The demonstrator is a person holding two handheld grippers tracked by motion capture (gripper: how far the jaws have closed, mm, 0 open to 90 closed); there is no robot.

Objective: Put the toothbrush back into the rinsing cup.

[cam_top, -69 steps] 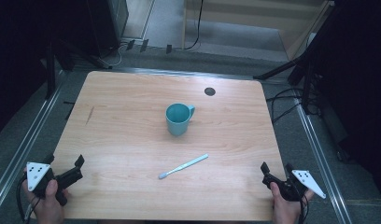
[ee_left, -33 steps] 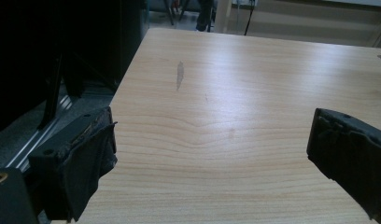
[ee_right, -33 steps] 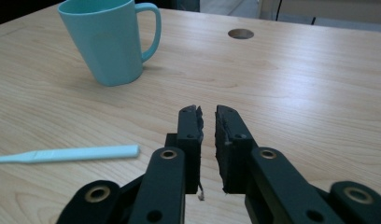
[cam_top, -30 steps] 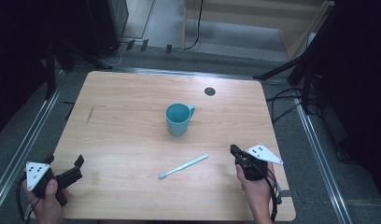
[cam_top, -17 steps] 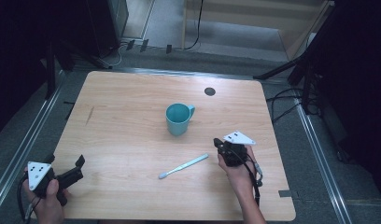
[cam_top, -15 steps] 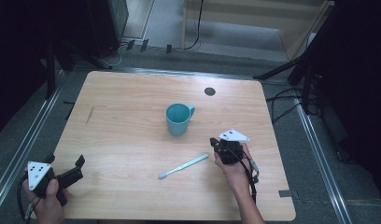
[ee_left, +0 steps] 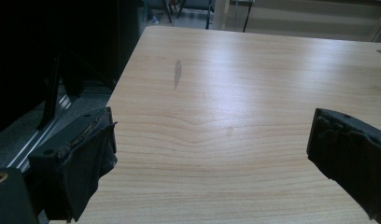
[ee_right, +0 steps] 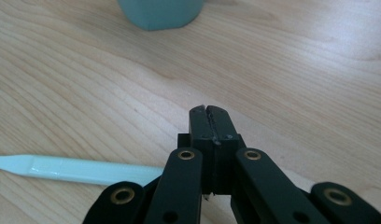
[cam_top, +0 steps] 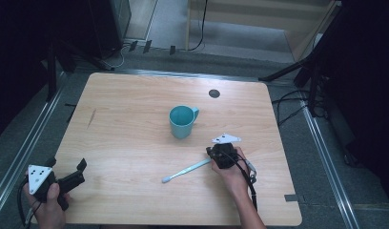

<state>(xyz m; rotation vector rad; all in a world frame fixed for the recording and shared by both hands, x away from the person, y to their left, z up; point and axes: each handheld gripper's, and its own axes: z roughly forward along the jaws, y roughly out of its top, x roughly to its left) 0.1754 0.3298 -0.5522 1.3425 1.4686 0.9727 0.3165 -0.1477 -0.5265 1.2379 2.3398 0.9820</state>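
Black jaws pressed together on right gripper [ee_right: 208,111], beside toothbrush [ee_right: 76,169]

a light wooden table [cam_top: 135,129] stands on grey floor [cam_top: 321,162], dark stands and cables [cam_top: 297,102] around it.

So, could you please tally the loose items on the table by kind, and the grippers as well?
Mugs: 1, a teal mug.
Toothbrushes: 1, a pale blue toothbrush.
Grippers: 2, the left gripper with jaws apart and the right gripper with jaws together.
Total: 4.
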